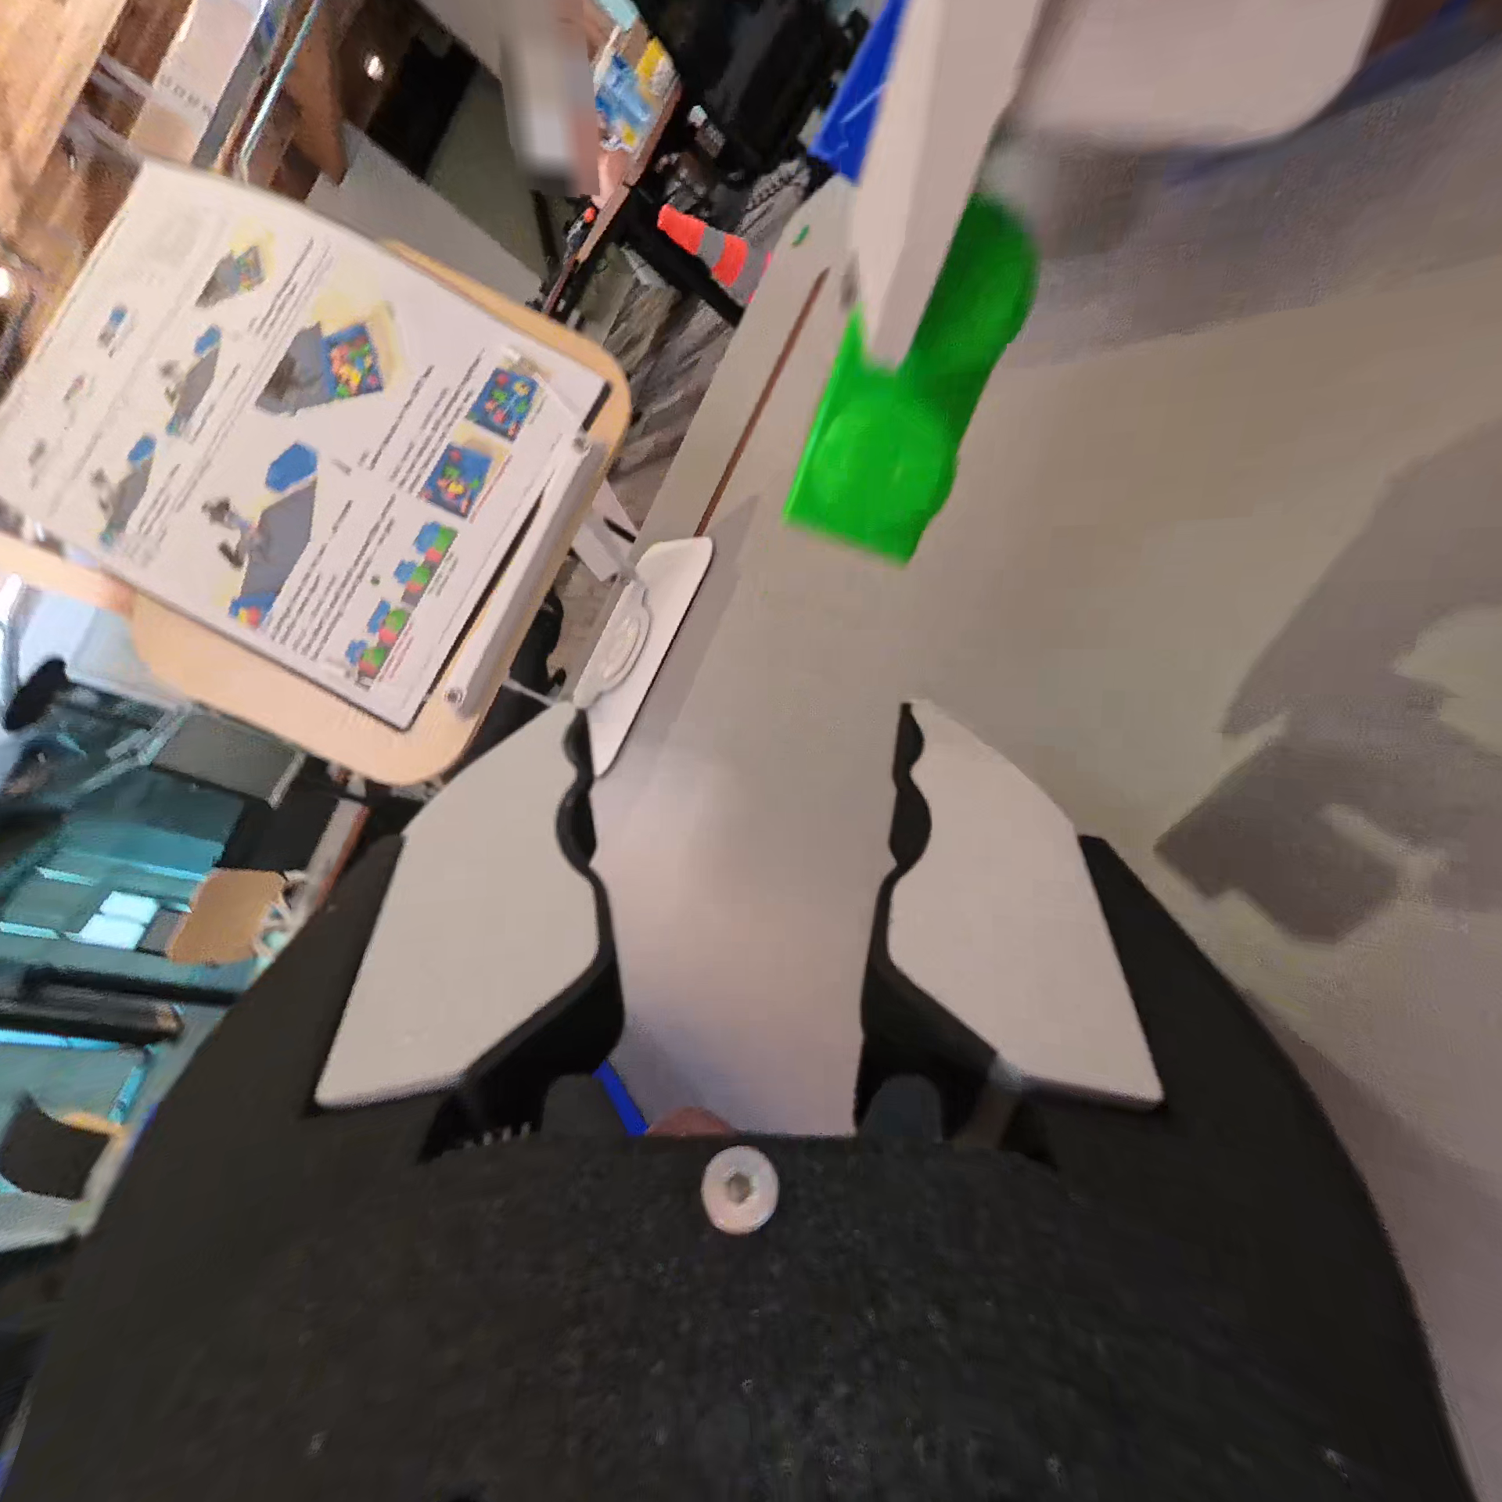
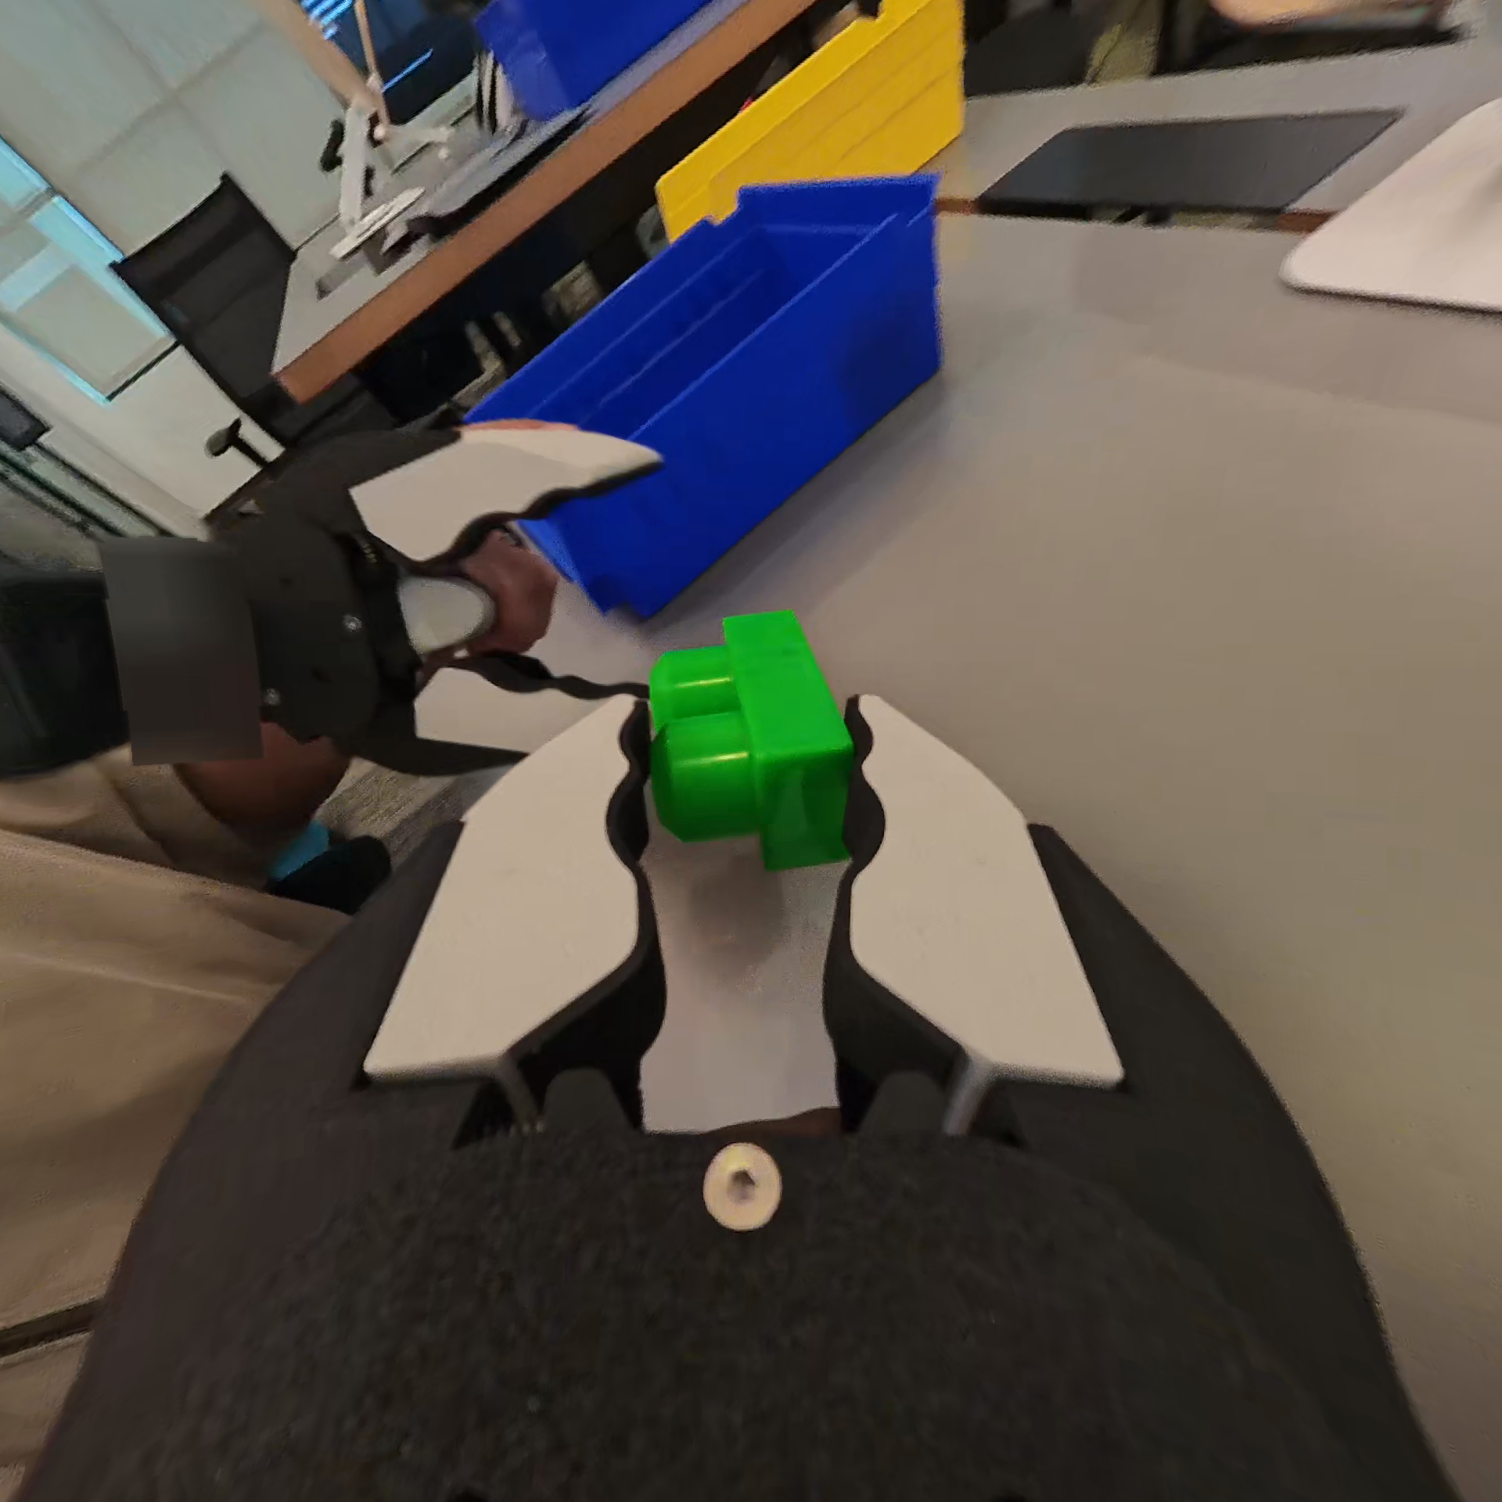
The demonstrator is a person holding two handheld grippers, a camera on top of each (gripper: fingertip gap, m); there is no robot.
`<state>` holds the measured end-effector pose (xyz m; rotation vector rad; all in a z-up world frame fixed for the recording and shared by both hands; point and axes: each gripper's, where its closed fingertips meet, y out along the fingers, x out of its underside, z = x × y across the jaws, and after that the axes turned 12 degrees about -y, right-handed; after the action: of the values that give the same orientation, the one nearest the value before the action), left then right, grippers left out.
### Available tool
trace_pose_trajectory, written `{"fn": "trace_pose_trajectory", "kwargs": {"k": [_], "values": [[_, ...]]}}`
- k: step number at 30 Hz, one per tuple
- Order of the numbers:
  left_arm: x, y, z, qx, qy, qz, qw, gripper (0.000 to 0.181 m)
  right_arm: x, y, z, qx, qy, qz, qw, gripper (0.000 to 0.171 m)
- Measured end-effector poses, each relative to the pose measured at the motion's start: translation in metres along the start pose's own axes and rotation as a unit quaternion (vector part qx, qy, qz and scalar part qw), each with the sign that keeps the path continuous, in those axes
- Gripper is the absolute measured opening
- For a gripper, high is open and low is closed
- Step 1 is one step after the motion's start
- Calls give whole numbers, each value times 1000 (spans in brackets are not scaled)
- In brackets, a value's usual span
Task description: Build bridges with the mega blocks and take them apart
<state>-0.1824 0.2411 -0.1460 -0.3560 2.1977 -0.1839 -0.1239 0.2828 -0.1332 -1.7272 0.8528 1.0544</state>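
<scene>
A green two-stud mega block (image 2: 756, 756) lies on its side between the fingertips of my right gripper (image 2: 744, 715), which is shut on it just above the grey table (image 2: 1138, 569). In the left wrist view the same block (image 1: 886, 406) hangs ahead and to the right, with a white finger (image 1: 910, 203) of the right gripper across it. My left gripper (image 1: 744, 731) is open and empty, over the table's left edge. It also shows in the right wrist view, with its fingers (image 2: 504, 479) spread wide, left of the block.
An empty blue bin (image 2: 731, 390) stands on the table behind the block, and a yellow bin (image 2: 829, 122) behind that. An instruction sheet on a stand (image 1: 284, 439) is at the left. An orange cone (image 1: 715, 244) is beyond the table. A person's arm (image 2: 122, 935) is at the left. My hands' fingertips stand some 8 centimetres from each other.
</scene>
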Motion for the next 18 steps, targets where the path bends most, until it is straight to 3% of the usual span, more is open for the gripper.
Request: {"fn": "trace_pose_trajectory", "kwargs": {"k": [5, 9, 13, 18], "values": [[22, -11, -15, -9, -154, -11, 988, 87, 0, -58, 38, 104, 1, 36, 994, 46], [40, -23, -26, -42, -292, -7, 956, 95, 13, -108, 63, 207, 0, 60, 977, 46], [57, -33, -30, -72, -408, -7, 910, 101, 28, -163, 97, 342, -15, 72, 937, 46], [64, -32, -15, -54, -430, -33, 900, 101, 24, -228, 144, 496, -77, 26, 864, 46]]}}
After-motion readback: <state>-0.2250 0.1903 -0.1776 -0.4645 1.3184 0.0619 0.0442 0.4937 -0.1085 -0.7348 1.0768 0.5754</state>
